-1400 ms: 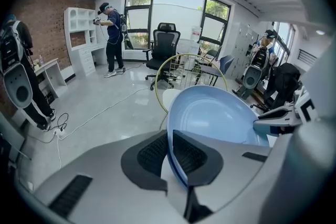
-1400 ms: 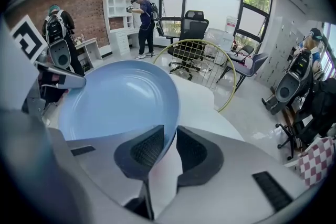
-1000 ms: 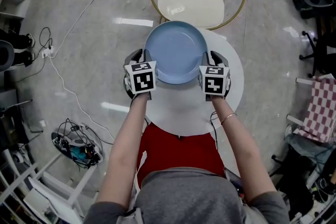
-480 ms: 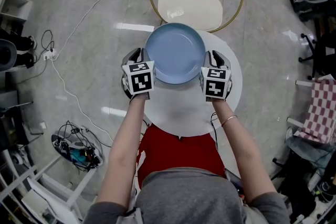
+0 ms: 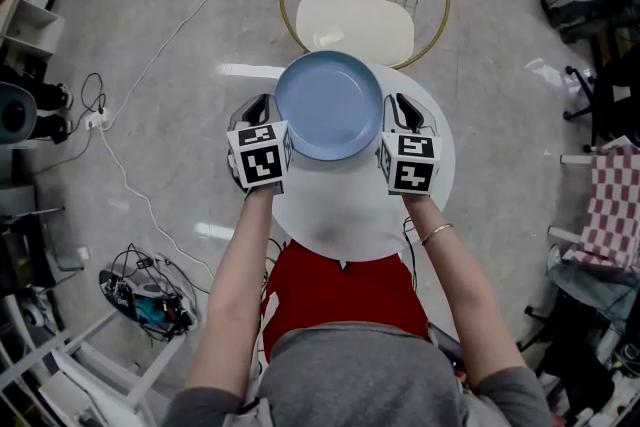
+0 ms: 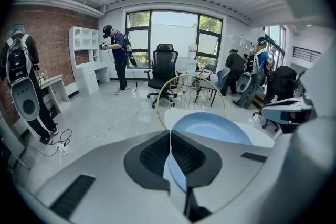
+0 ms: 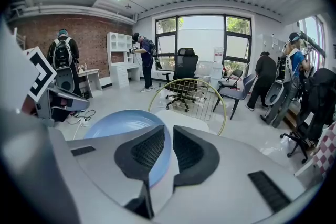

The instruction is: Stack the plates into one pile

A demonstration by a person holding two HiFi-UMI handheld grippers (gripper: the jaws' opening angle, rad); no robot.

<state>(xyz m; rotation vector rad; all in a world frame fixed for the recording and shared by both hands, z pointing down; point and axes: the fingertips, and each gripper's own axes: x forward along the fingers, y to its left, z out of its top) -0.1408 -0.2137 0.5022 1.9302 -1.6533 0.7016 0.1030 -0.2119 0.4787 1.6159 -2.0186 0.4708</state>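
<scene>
Closed tight on the rim of the blue plate (image 6: 212, 127) with the left gripper (image 6: 170, 135), after standing somewhat parted a second ago and still parted half a second ago. Seen from a little farther back in the head view: plate and round white table (image 5: 350, 215) slightly smaller, and more of the wire-backed chair (image 5: 355, 15) inside the frame.
</scene>
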